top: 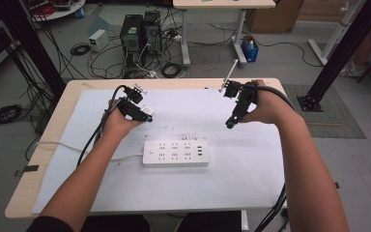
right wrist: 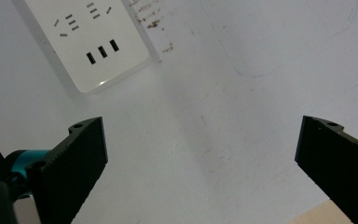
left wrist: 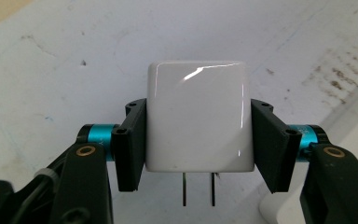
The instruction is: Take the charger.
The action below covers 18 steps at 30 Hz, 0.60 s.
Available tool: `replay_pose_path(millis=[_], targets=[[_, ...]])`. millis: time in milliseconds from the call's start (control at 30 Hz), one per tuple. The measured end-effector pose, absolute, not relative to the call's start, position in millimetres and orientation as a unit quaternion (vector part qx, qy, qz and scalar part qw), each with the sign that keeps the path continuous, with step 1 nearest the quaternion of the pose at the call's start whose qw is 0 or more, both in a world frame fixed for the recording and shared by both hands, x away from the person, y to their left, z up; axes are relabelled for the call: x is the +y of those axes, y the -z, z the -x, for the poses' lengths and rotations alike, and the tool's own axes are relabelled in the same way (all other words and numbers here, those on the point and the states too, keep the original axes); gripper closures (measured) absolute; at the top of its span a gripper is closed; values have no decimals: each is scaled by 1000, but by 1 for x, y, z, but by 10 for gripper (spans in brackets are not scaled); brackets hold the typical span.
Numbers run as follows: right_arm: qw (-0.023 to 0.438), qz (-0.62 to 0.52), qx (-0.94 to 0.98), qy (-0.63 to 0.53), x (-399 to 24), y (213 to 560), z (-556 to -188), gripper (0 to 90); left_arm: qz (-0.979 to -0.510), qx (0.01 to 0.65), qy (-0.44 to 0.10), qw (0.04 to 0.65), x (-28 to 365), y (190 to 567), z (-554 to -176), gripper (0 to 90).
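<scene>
Clamped between the two black jaws of the left gripper, a glossy white plug adapter sits square in the left gripper view, both pads pressed flat against its sides and its two metal prongs pointing back toward the camera; the jaws are closed down onto it and it hangs clear of the pale sheet beneath. From the high view the left gripper holds the adapter above the sheet, up and to the left of the white power strip, not touching it. That strip lies flat near the middle of the sheet on the table, its cord running off to the left. On the other side, the right gripper hovers tilted down over the bare sheet, well apart from the strip. Its own view shows the right gripper with jaws spread wide and nothing between them, the strip's end with three slots lying farther off
</scene>
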State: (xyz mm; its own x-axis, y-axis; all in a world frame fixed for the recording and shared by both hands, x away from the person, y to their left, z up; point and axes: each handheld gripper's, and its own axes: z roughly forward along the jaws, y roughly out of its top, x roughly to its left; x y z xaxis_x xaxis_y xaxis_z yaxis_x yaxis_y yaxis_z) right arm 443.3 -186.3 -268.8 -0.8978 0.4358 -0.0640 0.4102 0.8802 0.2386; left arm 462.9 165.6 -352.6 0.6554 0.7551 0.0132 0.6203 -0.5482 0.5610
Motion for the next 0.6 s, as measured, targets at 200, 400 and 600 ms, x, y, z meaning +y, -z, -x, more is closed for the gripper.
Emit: replay_pose_path(millis=[200, 400, 600], targets=[[64, -215, 968, -113, -184, 265, -438, 15, -879, 372, -122, 273, 168, 326, -449, 426], [67, -211, 969, -112, -182, 263, -433, 15, -879, 362, -130, 280, 172, 306, -438, 426], [71, -211, 968, -113, -179, 263, -432, 15, -880, 358, -130, 283, 176, 301, -437, 425]])
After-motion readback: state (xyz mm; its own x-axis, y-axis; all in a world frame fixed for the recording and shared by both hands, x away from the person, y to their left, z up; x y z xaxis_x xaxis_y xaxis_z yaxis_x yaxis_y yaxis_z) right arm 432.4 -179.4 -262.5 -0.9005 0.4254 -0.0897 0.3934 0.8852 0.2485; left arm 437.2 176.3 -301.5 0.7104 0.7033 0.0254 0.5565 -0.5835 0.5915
